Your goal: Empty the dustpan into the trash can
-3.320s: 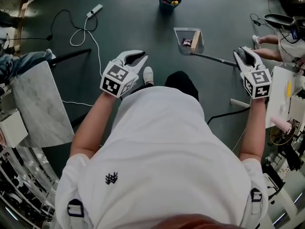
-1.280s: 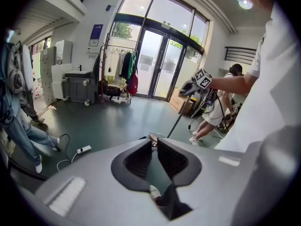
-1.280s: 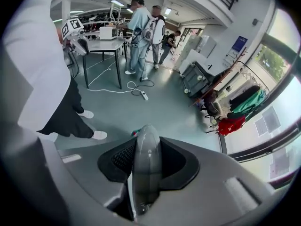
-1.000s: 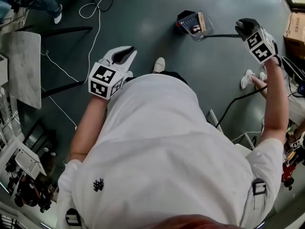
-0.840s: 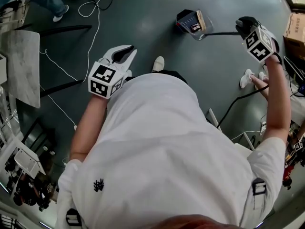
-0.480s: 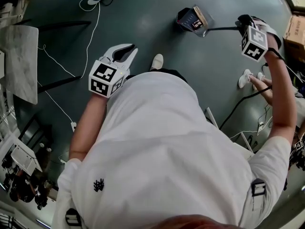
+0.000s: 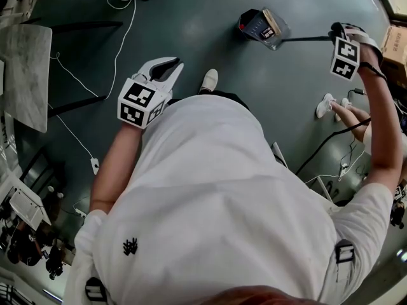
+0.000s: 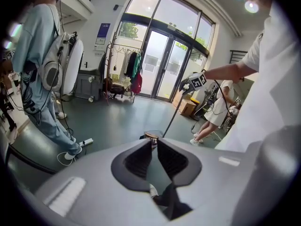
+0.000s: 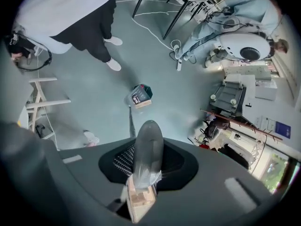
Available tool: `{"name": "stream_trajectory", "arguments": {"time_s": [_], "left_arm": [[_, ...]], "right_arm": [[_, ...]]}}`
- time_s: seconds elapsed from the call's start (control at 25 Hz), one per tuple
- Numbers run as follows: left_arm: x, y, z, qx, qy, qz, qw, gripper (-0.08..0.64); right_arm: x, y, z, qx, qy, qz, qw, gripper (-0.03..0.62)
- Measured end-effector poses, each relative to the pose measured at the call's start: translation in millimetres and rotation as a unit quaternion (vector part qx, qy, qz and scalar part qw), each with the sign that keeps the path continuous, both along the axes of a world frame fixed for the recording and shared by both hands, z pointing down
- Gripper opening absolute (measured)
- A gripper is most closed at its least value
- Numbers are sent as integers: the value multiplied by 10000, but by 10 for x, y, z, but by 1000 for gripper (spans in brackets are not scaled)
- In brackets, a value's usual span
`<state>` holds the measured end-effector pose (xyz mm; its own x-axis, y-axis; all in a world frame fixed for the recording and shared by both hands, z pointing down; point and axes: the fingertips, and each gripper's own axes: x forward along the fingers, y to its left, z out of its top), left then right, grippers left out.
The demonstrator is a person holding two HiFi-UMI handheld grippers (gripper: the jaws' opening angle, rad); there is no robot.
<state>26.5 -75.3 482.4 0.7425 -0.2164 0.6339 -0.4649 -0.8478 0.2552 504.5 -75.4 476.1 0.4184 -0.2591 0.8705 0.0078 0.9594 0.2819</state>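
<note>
Right hand-held gripper (image 7: 336,33) clamped on handle (image 7: 305,39), dustpan (image 7: 270,27) at its far end over trash can (image 7: 247,21).

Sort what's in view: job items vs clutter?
Job:
- dustpan
- handle, held in the right gripper
- trash can

Lying about:
- table
- box
- clothes rack
- left gripper, empty
</note>
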Motion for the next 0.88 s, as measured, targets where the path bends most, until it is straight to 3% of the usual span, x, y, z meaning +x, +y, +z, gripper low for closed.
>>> {"name": "stream_trajectory", "arguments": {"time_s": [0.44,0.88], "left_arm": [[-79,-36,-6,-15,26,41,10000,95],[-121,-36,14,-57,53,57,10000,95]], "right_arm": [[222,-126,-97,-267,1028,-707,9918,92],[-5,-249,-226,-627,1642,-1720,9693,92]]}}
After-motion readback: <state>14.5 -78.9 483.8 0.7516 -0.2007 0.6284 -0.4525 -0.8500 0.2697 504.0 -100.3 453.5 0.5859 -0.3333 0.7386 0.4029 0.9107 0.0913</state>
